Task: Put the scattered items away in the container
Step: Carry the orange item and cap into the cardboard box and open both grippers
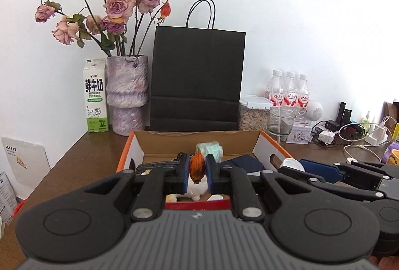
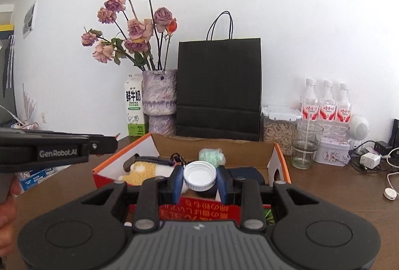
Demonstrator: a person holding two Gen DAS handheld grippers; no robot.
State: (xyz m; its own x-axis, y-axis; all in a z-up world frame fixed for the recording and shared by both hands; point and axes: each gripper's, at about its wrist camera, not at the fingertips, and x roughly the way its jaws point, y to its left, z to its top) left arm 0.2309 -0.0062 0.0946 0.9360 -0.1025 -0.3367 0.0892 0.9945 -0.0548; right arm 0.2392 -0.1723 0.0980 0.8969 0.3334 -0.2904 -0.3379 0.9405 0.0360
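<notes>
An open cardboard box [image 1: 199,139] with orange and red outer walls stands on the brown table; it also shows in the right wrist view [image 2: 219,148]. My left gripper [image 1: 197,170] is shut on a small orange-brown object [image 1: 197,166] and holds it over the box. My right gripper [image 2: 199,179] is shut on a dark jar with a white lid [image 2: 200,176], also over the box; the lid shows in the left wrist view [image 1: 290,165]. Inside the box lie a yellow plush toy [image 2: 141,170], a pale green bundle [image 2: 211,156], a coiled cable [image 2: 152,160] and a dark blue item [image 1: 243,163].
Behind the box stand a black paper bag [image 1: 198,78], a purple vase of dried roses [image 1: 127,95], a milk carton [image 1: 95,95], a snack jar [image 1: 253,113], a glass [image 2: 305,145], three water bottles [image 2: 326,103] and a tin [image 2: 331,153]. Chargers and cables [image 1: 349,133] lie at right.
</notes>
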